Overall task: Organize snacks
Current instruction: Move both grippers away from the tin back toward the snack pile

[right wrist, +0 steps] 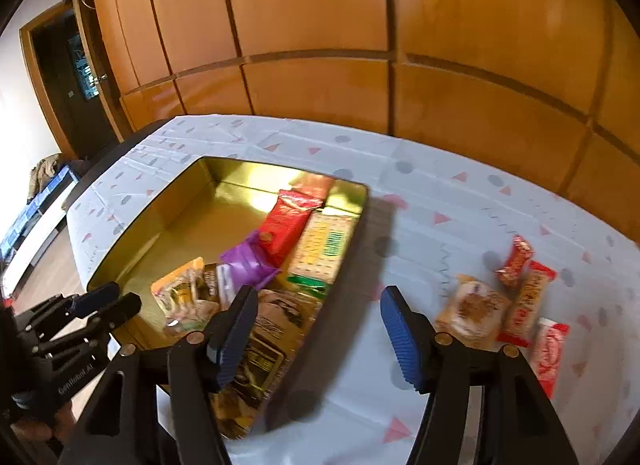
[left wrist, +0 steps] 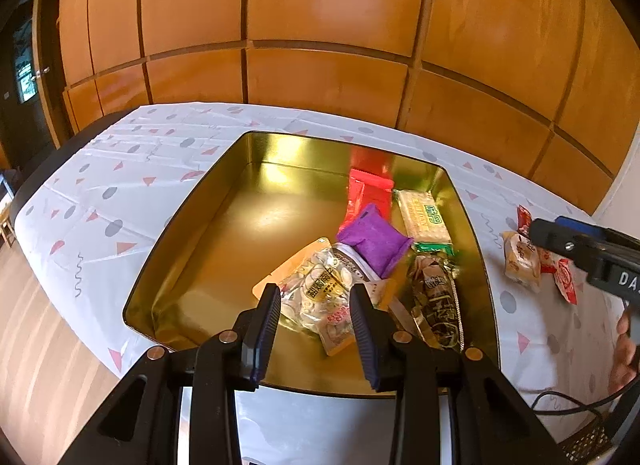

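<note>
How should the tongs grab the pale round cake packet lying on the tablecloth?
Probably from above, pinching the cake packet across its puffy middle. It lies flat, with a red wrapper close beside it, so the open right tongs should straddle its free sides.

the right gripper (left wrist: 600, 253) body shows white letters "da", cut off at the picture's edge, and the left gripper (right wrist: 108, 305) body carries small lettering too blurred to be sure of. the cracker packet (left wrist: 425, 217) in the gold tin (left wrist: 192, 225) bears large green chinese characters, the clear nut bag (left wrist: 320, 293) dark chinese characters, none legible.
</note>
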### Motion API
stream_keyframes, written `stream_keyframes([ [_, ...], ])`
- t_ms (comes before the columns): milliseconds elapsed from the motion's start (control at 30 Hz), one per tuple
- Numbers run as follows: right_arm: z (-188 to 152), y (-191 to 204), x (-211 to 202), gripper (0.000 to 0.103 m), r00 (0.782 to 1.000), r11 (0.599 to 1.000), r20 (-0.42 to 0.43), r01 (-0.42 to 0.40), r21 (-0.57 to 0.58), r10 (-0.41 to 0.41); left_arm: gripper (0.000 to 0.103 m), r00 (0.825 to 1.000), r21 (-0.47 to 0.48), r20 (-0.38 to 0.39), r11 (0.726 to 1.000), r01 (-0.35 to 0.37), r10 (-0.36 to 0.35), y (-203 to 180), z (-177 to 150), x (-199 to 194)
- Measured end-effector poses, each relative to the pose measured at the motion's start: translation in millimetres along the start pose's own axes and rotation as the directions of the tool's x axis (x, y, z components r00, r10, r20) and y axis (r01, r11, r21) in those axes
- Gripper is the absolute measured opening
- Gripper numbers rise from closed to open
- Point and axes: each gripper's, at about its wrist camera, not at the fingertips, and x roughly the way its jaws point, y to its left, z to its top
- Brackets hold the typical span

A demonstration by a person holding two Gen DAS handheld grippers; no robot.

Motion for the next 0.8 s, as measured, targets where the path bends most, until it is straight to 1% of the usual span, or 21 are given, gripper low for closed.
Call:
stream_keyframes([
  [133,-5,-18,-13,0.067,0.999,0.999,0.016,0.034,0.007,-0.034,0.036,1.0,0.012,0.006,1.0,-0.001,0.001,-5,1,-2],
  [300,-9,-48,-30,0.071,0.993,0.993,0.031,0.116,0.002,-0.116,0.036,1.0,0.028,0.009,1.0,0.004,-0.004,-11,2,-4],
  [400,-9,-70,-40,0.073,0.984,0.984,0.04,0.176,0.004,-0.176,0.036,1.0,0.04,0.009,0.999,0.003,-0.004,-15,2,-4],
  [600,-6,-120,-59,0.074,0.954,0.957,0.067,0.289,0.041,-0.291,0.036,1.0,0.068,0.01,0.998,0.001,-0.001,-24,3,-6],
  [733,-7,-155,-67,0.074,0.927,0.929,0.085,0.359,0.086,-0.366,0.036,1.0,0.085,0.014,0.996,-0.003,0.002,-30,2,-7],
  [800,-8,-176,-67,0.075,0.911,0.913,0.088,0.393,0.107,-0.403,0.036,1.0,0.096,0.013,0.995,-0.004,0.003,-33,3,-7],
])
